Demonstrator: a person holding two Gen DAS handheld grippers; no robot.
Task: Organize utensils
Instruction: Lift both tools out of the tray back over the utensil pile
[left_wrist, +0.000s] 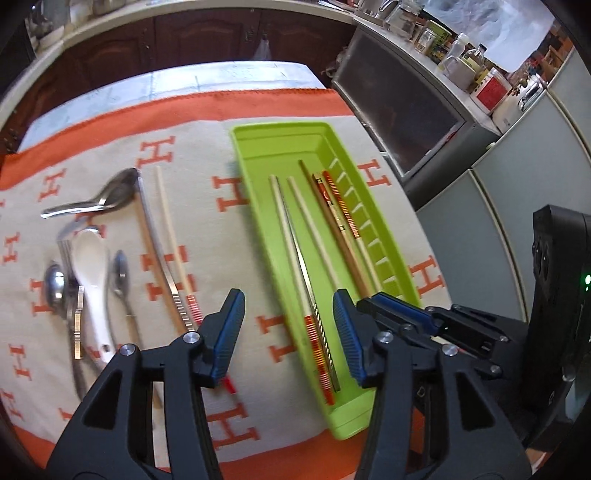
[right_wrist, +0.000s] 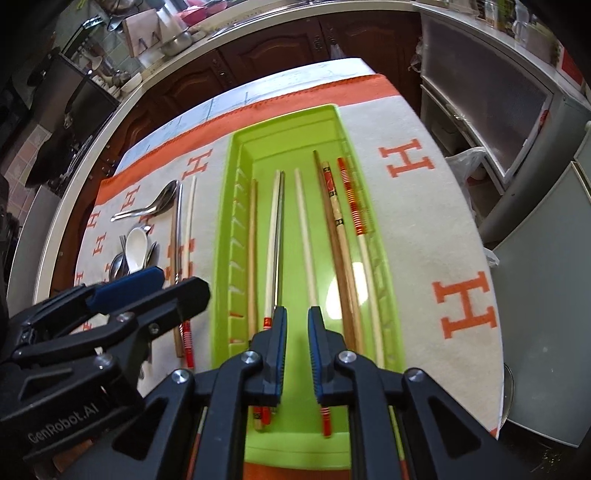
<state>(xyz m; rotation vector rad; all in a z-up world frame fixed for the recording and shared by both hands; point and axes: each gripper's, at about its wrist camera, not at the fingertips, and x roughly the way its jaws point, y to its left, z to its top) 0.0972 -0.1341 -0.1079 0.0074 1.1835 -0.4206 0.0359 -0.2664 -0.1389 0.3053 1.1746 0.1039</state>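
- Hovering over the near end of the green tray (left_wrist: 258, 147): left tongs (left_wrist: 288, 332), spread wide, gripping nothing.
- Sitting just beside them at the tray's near right corner: right tongs (right_wrist: 297, 354), blue pads (right_wrist: 317, 354) narrowed to a slim gap, nothing between them; a cream chopstick (right_wrist: 304, 236) is lying under that gap, not clamped.
- Tray is lying lengthwise on the table, on an orange-and-cream cloth (right_wrist: 424, 240) with H marks.
- Lying lengthwise inside the tray, from its left wall to its right in the right wrist view: a brown wooden chopstick (right_wrist: 252, 251), a cream one paired with a metal chopstick (right_wrist: 279, 236), the single cream one, a dark wood stick (right_wrist: 332, 236) touching a patterned chopstick (right_wrist: 335, 210), and a red-banded chopstick (right_wrist: 352, 199) against the right wall.
- Lying left of the tray on the cloth, parallel to it: one cream chopstick with red bands (left_wrist: 171, 236) and one metal chopstick (left_wrist: 155, 243) just beside it.
- Further left of the tray: a steel spoon (left_wrist: 99, 199) lying crosswise, and nearer the camera a white ceramic spoon (left_wrist: 90, 277) piled with a fork and other metal spoons (left_wrist: 55, 284); exact count in the pile is unclear.
- Standing beyond the tray's far end: dark wooden cabinets (right_wrist: 280, 44).
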